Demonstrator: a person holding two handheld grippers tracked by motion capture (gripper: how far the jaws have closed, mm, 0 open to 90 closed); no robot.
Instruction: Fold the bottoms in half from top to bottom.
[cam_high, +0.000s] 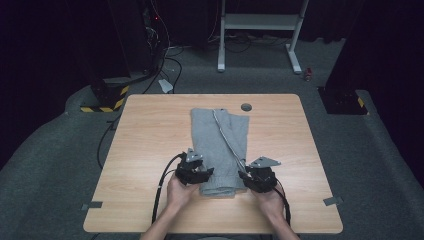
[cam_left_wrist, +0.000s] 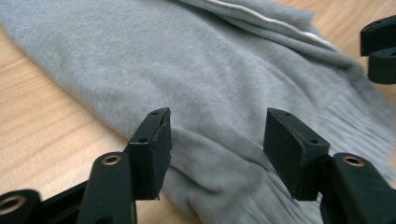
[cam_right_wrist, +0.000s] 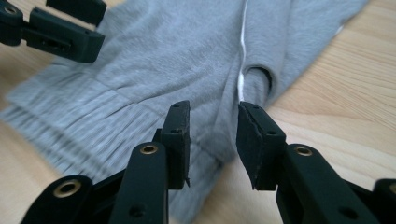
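Both tools apart at lower centre of frame: left tool (cam_high: 200, 175) and right tool (cam_high: 248, 177) straddle grey garment (cam_high: 220, 145) hem on table (cam_high: 150, 130), nothing clamped.

The high view looks forward and down from above the person's side, taking in the whole counter (cam_high: 150, 125) from some distance. Each gripper view rides low on its hand-held gripper, looking along its jaws at close range. All three share the near end of the grey garment (cam_high: 220, 150) (cam_left_wrist: 201, 84) (cam_right_wrist: 154, 60); each gripper view catches the other hand-held gripper at its edge.
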